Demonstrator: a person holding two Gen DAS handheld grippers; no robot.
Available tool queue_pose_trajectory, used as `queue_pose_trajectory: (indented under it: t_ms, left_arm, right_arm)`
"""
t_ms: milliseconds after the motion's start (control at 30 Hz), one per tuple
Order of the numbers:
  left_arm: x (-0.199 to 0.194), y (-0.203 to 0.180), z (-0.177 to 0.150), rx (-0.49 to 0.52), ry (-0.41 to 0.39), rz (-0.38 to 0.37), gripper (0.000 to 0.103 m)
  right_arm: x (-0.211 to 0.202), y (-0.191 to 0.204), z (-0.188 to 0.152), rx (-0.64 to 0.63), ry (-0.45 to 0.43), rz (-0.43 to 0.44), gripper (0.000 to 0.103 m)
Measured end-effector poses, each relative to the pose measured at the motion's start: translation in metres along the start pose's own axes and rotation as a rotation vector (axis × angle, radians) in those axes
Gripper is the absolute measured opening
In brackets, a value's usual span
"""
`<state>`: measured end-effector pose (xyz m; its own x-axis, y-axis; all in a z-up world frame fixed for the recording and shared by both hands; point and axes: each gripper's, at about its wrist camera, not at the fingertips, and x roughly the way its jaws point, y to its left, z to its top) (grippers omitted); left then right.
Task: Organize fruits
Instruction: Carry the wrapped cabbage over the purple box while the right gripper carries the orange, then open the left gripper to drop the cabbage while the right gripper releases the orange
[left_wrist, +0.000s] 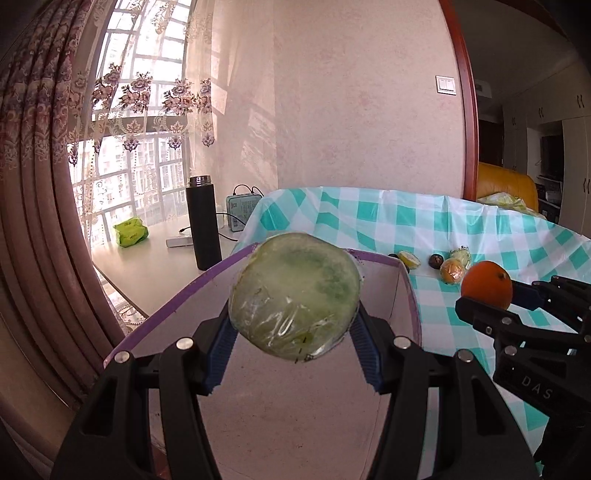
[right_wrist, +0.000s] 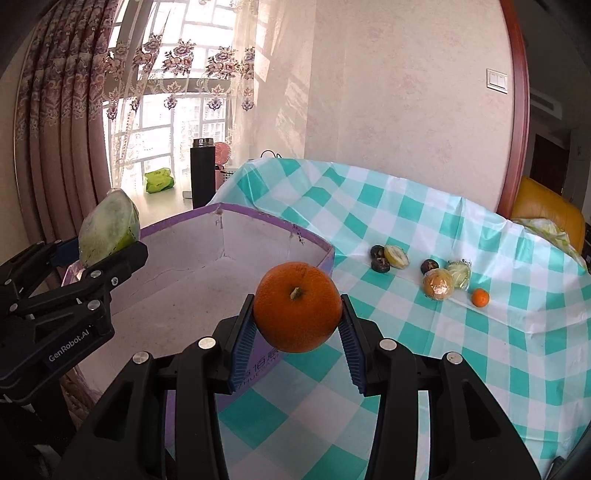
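— What do the left tongs (left_wrist: 293, 325) have?
— They are squeezed tight on a green melon half (left_wrist: 294, 295) wrapped in shiny plastic. It hangs over the open purple box (left_wrist: 400, 295).
— And the right tongs (right_wrist: 297, 321)?
— They are squeezed on a big orange (right_wrist: 297, 306), right above the box's near edge.
— Where is the other fruit?
— Out on the tabletop's checked cloth (right_wrist: 461, 350). There is a little orange (right_wrist: 480, 297), a wrapped yellow fruit (right_wrist: 438, 284), a wrapped green piece (right_wrist: 459, 273) touching it, a cut lemon (right_wrist: 396, 256) and some small dark fruits (right_wrist: 429, 266).
— Anything behind the box?
— A tall black bottle (right_wrist: 202, 173) and a green bag (right_wrist: 159, 180) by the window.
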<state>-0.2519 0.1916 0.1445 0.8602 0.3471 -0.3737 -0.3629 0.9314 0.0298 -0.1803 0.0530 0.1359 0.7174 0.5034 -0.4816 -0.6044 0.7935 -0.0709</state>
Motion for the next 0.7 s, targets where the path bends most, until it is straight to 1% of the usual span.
queue_pose_trajectory:
  t_ms: [167,267,400,467,533,567,600,700]
  left_arm:
    - [0.020,0.034,-0.008,-0.032,0.085,0.068,0.058]
    - [0.032,0.050,-0.013,-0.047,0.136,0.085,0.058]
    - [0.049,0.063,-0.021,-0.060,0.217,0.094,0.058]
    - [0.058,0.066,-0.026,-0.055,0.272,0.086,0.058]
    - [0.070,0.066,-0.033,-0.046,0.346,0.070,0.058]
    - [0.074,0.064,-0.036,-0.027,0.369,0.071,0.058]
    - [0.075,0.060,-0.038,0.005,0.375,0.076,0.059]
    - [0.078,0.054,-0.042,0.050,0.418,0.077,0.060]
  right_arm:
    - [0.023,0.038,0.018,-0.089,0.019,0.068,0.044]
    - [0.042,0.055,0.024,-0.131,0.070,0.097,0.044]
    - [0.075,0.072,0.024,-0.200,0.183,0.104,0.044]
    - [0.090,0.081,0.022,-0.242,0.252,0.104,0.044]
    - [0.104,0.089,0.018,-0.287,0.324,0.098,0.044]
    - [0.109,0.091,0.016,-0.304,0.354,0.092,0.044]
    - [0.115,0.093,0.013,-0.316,0.382,0.088,0.044]
    - [0.129,0.095,0.003,-0.347,0.469,0.083,0.044]
